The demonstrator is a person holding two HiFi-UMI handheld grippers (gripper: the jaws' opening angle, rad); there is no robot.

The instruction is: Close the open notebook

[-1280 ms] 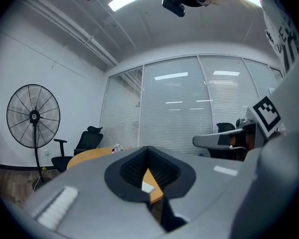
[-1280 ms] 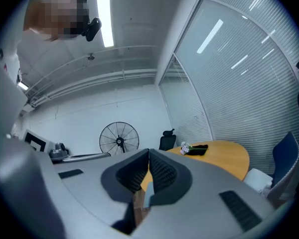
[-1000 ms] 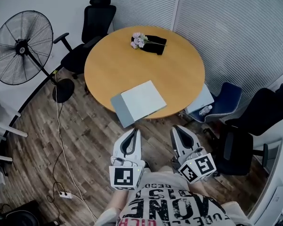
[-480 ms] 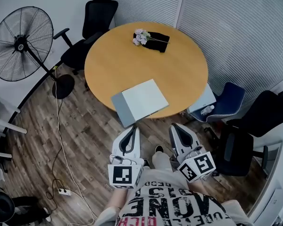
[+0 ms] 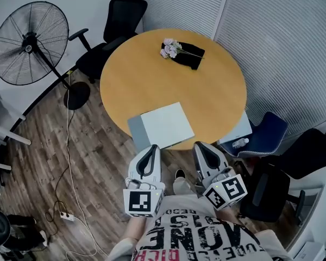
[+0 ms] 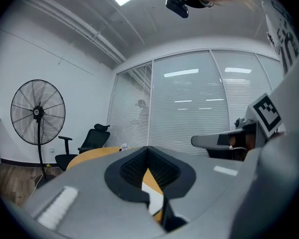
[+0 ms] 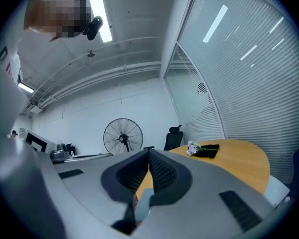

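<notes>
Seen from above, a round wooden worktop [image 5: 152, 80] fills the middle of a small office. 1 open notebook [image 5: 165, 125] lies flat at the edge nearest the person. Its white page faces up, with a grey-blue cover leaf spread to the left. Its near corner seems to hang slightly past the rim, though the angle makes that hard to confirm. That spot puts the notebook within easy reach of someone standing at the rim. At the far side, well apart from it, a small bunch of pale flowers [image 5: 170, 47] and a black cloth [image 5: 189, 57] rest touching each other.

2 tools are held side by side in front of the person, short of the worktop and pointing level toward the notebook. The left hand-held gripper [image 5: 151, 148] has its jaws pressed together with nothing between them, and its own view shows the ribbed pads [image 6: 135, 166] meeting. The right hand-held gripper [image 5: 198, 145] is likewise closed and empty. Neither touches the notebook. Closed tips probably suit the job: a narrow point can slip under the spread cover and fold it over. The closing itself has not begun.

A standing fan [image 5: 30, 43] and a black office chair [image 5: 122, 20] stand on the floor beyond the worktop's left side.
</notes>
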